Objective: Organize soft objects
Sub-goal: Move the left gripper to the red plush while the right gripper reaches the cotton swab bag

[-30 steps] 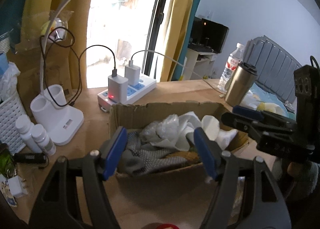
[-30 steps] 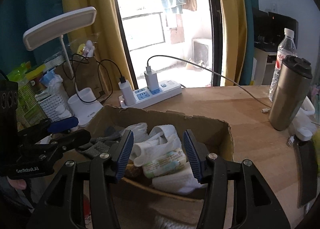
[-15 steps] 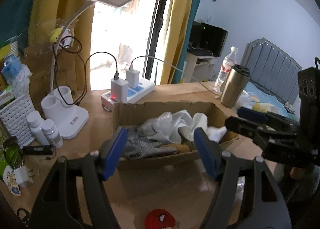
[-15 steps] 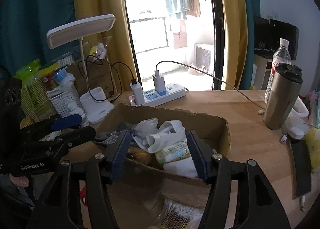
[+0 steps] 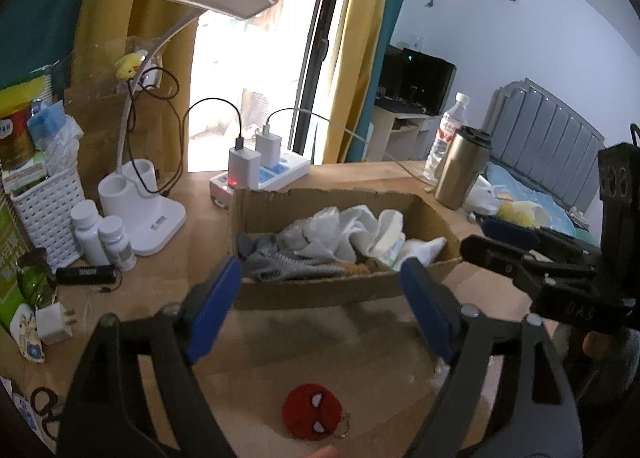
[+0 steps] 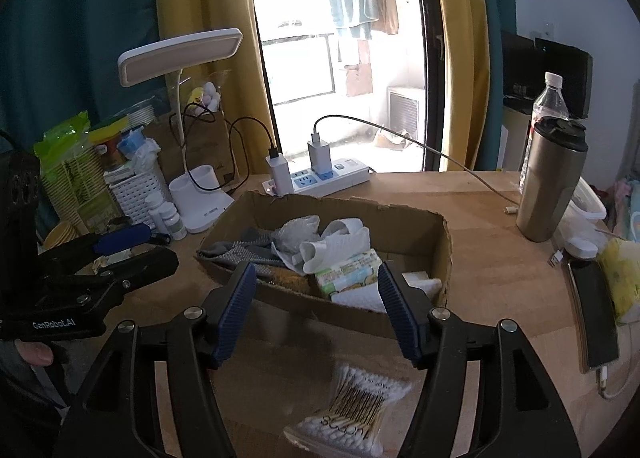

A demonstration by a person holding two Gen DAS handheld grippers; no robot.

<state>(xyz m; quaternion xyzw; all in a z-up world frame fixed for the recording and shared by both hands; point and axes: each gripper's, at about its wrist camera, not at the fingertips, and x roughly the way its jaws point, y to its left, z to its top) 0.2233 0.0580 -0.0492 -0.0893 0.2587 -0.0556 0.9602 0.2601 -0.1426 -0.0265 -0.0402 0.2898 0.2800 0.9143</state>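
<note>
A cardboard box [image 5: 340, 202] [image 6: 436, 254] on the wooden desk holds grey gloves [image 5: 276, 258] [image 6: 240, 248], white cloths [image 5: 352, 226] [image 6: 336, 242] and a wipes pack [image 6: 348, 272]. My left gripper [image 5: 324, 298] is open and empty, in front of the box; it also shows in the right wrist view [image 6: 132, 248]. My right gripper [image 6: 318, 306] is open and empty, in front of the box; it shows at the right of the left wrist view [image 5: 500, 238]. A red spider-face plush [image 5: 313, 412] lies on the desk below my left gripper. A bag of cotton swabs [image 6: 356, 406] lies below my right gripper.
Behind the box are a power strip [image 6: 324, 176] with chargers, a white desk lamp [image 5: 140, 202], pill bottles [image 5: 104, 234] and a white basket [image 5: 44, 210]. A steel tumbler [image 6: 550, 178], a water bottle [image 6: 550, 102], a phone [image 6: 592, 310] and a tissue pack [image 6: 622, 282] stand at the right.
Both grippers have pulled back and up from the box, still open and empty. The red plush and the cotton swab bag have come into view on the desk in front of the box.
</note>
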